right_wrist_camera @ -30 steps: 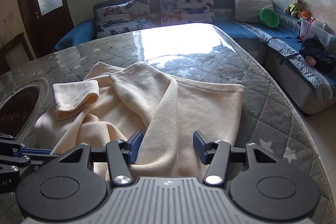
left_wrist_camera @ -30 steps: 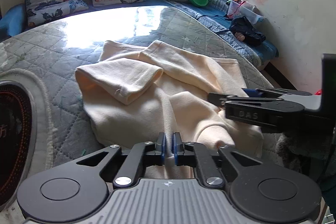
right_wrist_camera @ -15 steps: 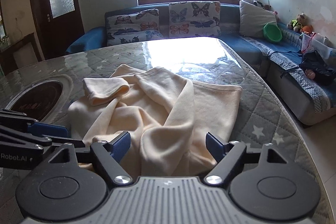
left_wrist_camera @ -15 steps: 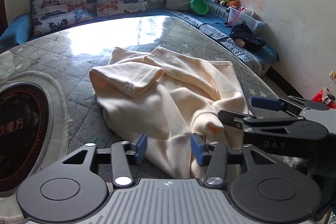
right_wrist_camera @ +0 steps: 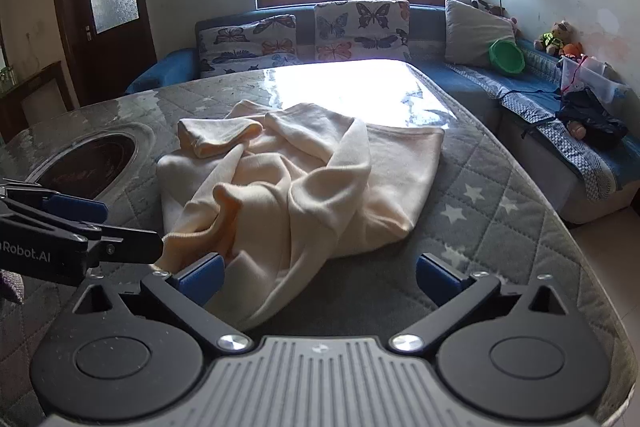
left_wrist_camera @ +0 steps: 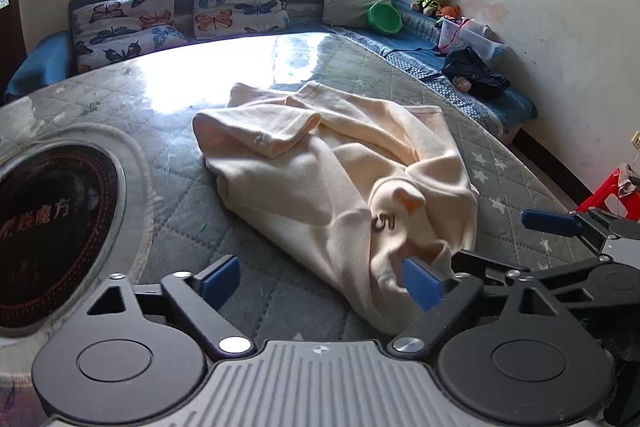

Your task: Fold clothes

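Note:
A cream sweatshirt lies crumpled on the grey quilted table, one sleeve folded over at the far left. It also shows in the right wrist view. My left gripper is open and empty, just in front of the garment's near edge. My right gripper is open and empty, its jaws wide, with the garment's near fold between them but not gripped. The right gripper also shows in the left wrist view, at the right, and the left gripper shows in the right wrist view, at the left.
A round dark inset sits in the table at the left. A blue sofa with butterfly cushions wraps the far and right sides. A green bowl, toys and dark clothes lie on it. A red stool stands at the right.
My left gripper has opened and let go of the sweatshirt. Both grippers have pulled back and opened wider. The garment now lies loose on the table.

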The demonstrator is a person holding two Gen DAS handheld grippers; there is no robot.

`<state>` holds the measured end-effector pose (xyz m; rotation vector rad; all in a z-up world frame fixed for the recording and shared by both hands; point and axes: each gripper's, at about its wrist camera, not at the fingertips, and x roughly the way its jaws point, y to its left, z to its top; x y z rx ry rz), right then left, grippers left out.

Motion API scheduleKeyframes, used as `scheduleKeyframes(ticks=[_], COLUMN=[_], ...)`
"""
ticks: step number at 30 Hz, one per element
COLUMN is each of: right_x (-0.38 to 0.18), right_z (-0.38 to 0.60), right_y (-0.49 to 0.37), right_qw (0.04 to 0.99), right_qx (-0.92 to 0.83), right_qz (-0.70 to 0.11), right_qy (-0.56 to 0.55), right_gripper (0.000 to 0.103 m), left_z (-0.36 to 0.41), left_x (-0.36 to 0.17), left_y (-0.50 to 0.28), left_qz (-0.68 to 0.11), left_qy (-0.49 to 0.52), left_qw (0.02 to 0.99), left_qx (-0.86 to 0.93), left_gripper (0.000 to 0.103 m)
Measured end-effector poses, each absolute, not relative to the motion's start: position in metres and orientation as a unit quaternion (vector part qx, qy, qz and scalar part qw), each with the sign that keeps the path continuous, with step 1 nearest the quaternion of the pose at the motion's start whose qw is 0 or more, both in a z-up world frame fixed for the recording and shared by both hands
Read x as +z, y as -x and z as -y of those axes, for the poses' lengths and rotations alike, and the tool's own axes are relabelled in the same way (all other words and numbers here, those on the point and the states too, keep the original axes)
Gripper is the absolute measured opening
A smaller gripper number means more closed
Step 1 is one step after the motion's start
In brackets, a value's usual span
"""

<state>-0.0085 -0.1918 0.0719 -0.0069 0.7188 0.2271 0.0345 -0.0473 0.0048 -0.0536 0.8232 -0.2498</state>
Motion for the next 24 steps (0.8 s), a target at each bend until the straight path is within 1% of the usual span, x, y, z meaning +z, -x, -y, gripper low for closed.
scheduleKeyframes(ticks=[7,24], right_x=[0.066,0.063], right_z=[0.193,0.185], right_y=[0.023,0.043], right_qw=[0.926,0.924], right_qx=[0.112,0.114], right_qz=[-0.36,-0.366], right_qy=[-0.002,0.012], right_gripper=[0.103,0.103], left_z=[0.045,0.034], left_x=[-0.001,-0.008], left_y=[-0.024,-0.008], left_qz=[-0.403,-0.409], left_qy=[0.032,0.045], left_qw=[0.906,0.905], left_qx=[-0.124,-0.109], left_gripper=[0.103,0.103])
